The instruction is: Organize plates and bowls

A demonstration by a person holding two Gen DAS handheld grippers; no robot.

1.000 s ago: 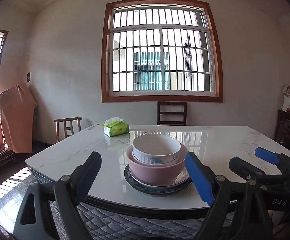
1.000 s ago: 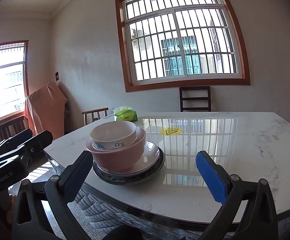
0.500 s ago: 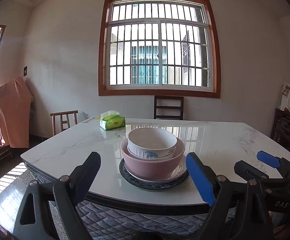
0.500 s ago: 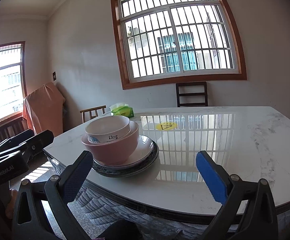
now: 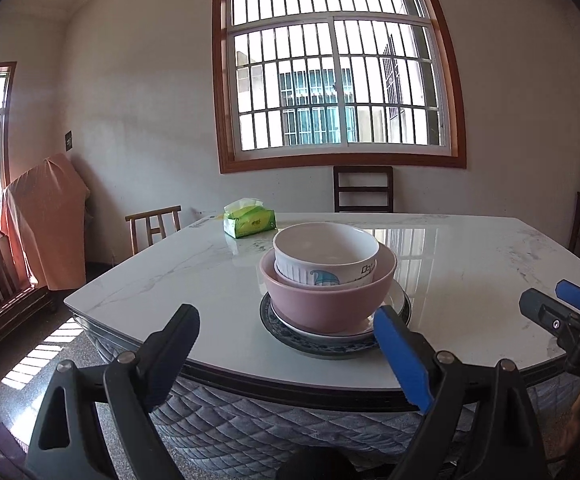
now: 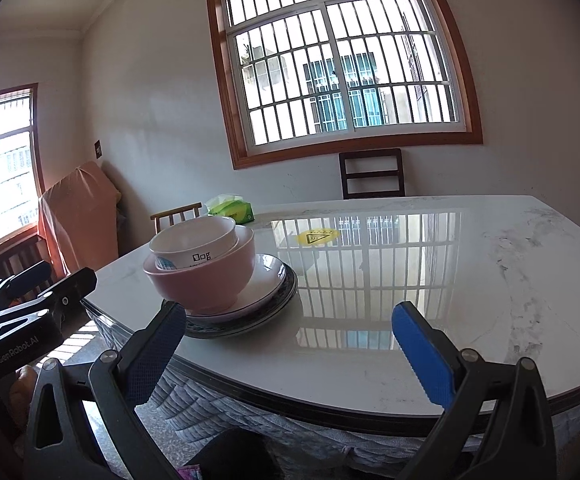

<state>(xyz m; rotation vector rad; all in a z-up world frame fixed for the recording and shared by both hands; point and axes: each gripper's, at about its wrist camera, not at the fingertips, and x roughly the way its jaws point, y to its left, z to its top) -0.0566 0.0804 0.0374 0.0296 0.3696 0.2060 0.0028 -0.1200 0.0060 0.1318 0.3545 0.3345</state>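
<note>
The marble table (image 5: 469, 264) has its near, rounded edge just ahead of both grippers, and the stack of dishes sits close to that edge, toward the table's front left part. To the right of the stack the glossy top lies bare and wide, marked only by a yellow sticker (image 6: 317, 236) farther back. A green tissue pack (image 5: 249, 222) stands well behind the stack near the far left edge, and a dark chair (image 5: 363, 189) is at the far side under the window.

The stack is nested: a white bowl (image 5: 325, 254) with a blue print sits inside a pink bowl (image 5: 327, 300), which rests on a white plate (image 6: 268, 280), itself on a blue-rimmed plate (image 5: 290, 340) touching the table. The white bowl looks empty.

The left gripper (image 5: 286, 356) hangs in front of the table edge with its jaws spread wide, holding nothing; the stack shows between its fingers. The right gripper (image 6: 290, 344) is likewise wide open and empty, its left finger overlapping the plates' near rim in the right wrist view, with bare table between the fingers.

Compared with a second ago, the stack appears larger and higher in the left wrist view, so the left gripper has drawn closer; the dishes themselves have not shifted.
</note>
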